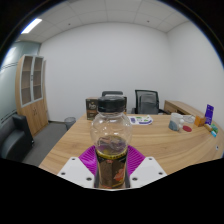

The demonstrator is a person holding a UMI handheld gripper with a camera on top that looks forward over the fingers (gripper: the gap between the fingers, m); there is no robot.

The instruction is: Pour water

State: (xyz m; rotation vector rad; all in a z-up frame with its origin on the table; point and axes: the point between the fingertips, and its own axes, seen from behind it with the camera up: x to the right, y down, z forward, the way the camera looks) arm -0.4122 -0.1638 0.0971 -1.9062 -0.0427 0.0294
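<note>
One bottle in tool grip.

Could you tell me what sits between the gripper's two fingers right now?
In the gripper view, a clear bottle with a black cap stands between the fingers, both pads pressing on it.

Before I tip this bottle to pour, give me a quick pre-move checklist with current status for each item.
1. Bottle between the gripper fingers: ok, it sits between the purple pads.
2. Firm grip on both sides: cannot tell, the bottle hides the contact.
3. Cap off for pouring: not ok, the black cap is on.
4. Bottle upright: ok.
5. Receiving cup located: cannot tell, only small items stand far across the table.
6. Liquid inside: ok, dark contents show low in the bottle.
</note>
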